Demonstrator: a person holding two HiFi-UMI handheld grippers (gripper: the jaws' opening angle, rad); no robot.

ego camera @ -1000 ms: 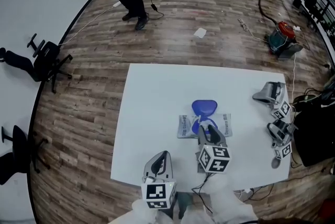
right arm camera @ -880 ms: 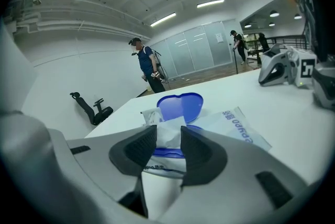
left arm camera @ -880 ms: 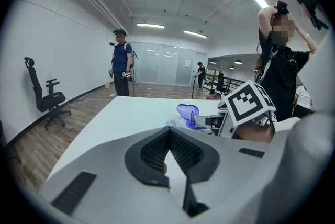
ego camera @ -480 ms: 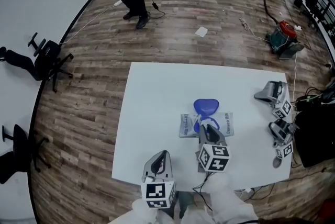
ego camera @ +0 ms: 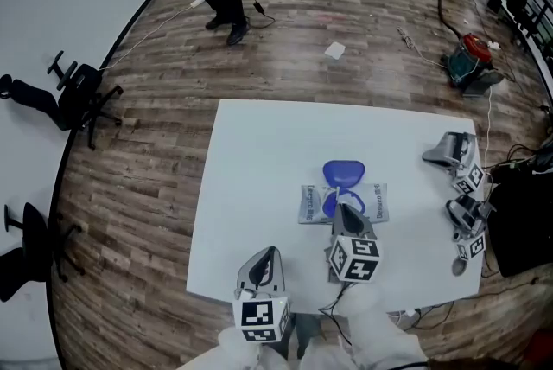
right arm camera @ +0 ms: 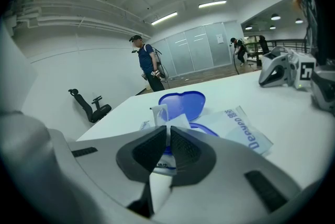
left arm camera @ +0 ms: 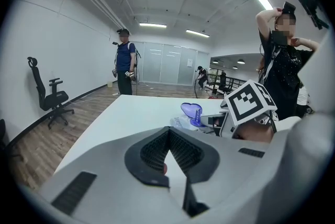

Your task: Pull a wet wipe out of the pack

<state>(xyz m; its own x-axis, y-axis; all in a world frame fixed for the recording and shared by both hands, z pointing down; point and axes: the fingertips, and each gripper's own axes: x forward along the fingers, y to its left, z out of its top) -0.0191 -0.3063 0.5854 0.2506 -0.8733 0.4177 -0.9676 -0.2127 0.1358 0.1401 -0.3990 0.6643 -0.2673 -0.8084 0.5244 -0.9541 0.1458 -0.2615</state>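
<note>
Now the right claw (right arm camera: 168,133) has just been closing and pinches the wipe (right arm camera: 177,122) that sticks up from the pack (ego camera: 309,205), mid-bench (ego camera: 259,161), blue lid (ego camera: 343,174) flipped to the far side. Left claw (left arm camera: 168,133), shut and empty, hovers at the bench's near edge.

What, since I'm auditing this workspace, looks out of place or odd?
Nothing on the table looks wrong: the wipe pack lies flat, blue lid open. Only a white scrap lies loose on the wood floor beyond the table.
</note>
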